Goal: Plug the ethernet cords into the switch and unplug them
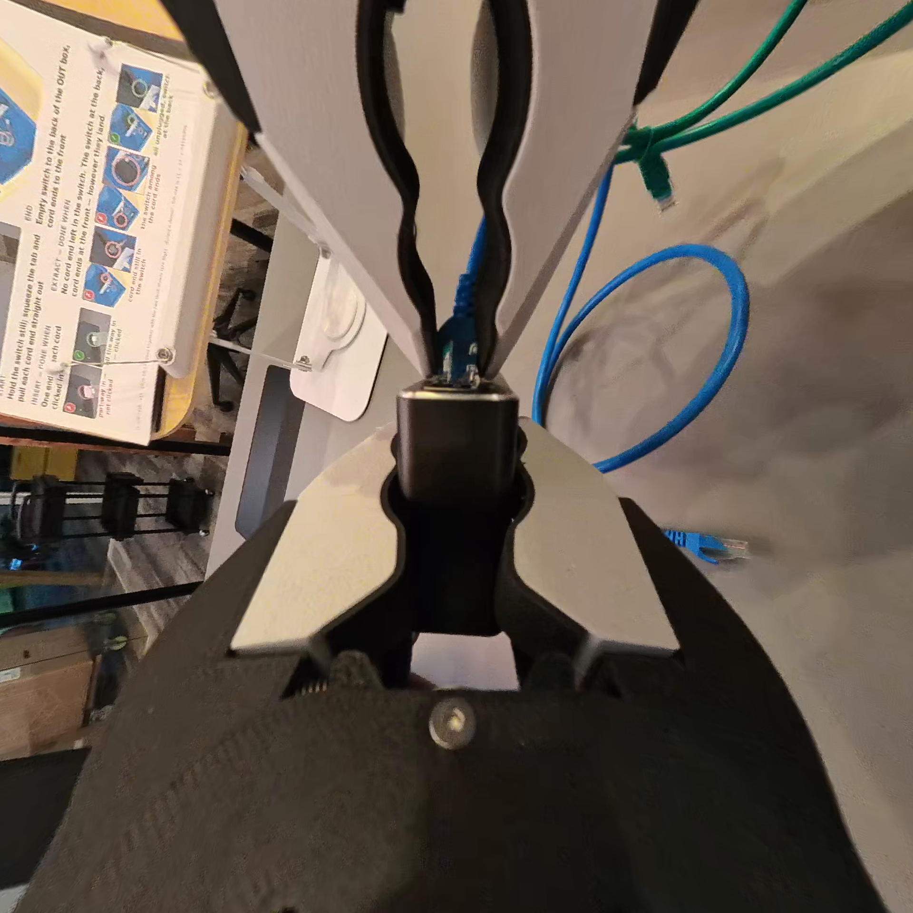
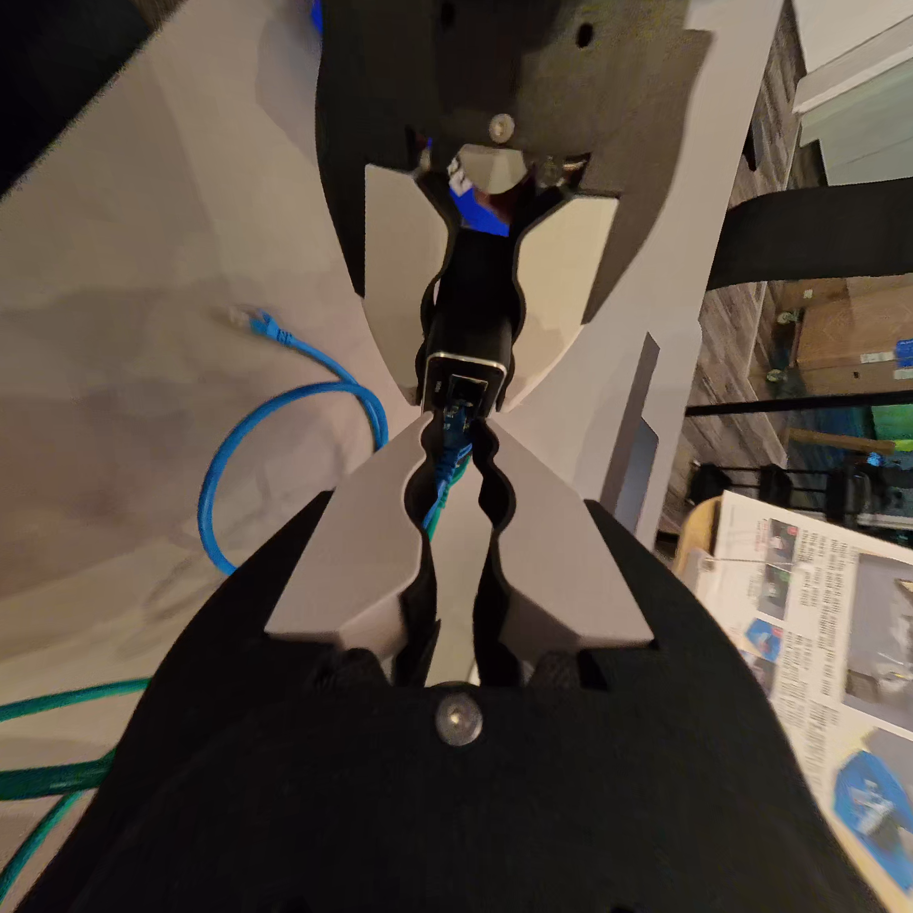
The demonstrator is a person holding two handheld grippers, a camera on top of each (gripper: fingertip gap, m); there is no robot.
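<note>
My left gripper (image 1: pixel 457 435) is shut on a small black switch (image 1: pixel 457 459) and holds it above the white table. My right gripper (image 2: pixel 457 425) is shut on the blue plug (image 2: pixel 452 430) of a blue ethernet cord (image 2: pixel 276 410). The plug's front end sits in the switch's port (image 2: pixel 467 390); I cannot tell how deep. In the left wrist view the right gripper (image 1: pixel 462 365) comes in from the top with the plug (image 1: pixel 459 346). The cord's other plug (image 1: pixel 706 543) lies loose on the table. A green cord (image 1: pixel 657 178) lies beyond, its plug free.
A printed instruction sheet (image 1: pixel 99 222) on a yellow board stands past the table's edge, also in the right wrist view (image 2: pixel 815 617). The green cord (image 2: pixel 49 741) runs under my right gripper. Chairs, boxes and a rack stand on the floor beyond the table (image 1: pixel 790 395). My two grippers' fingertips are within a few centimetres of each other.
</note>
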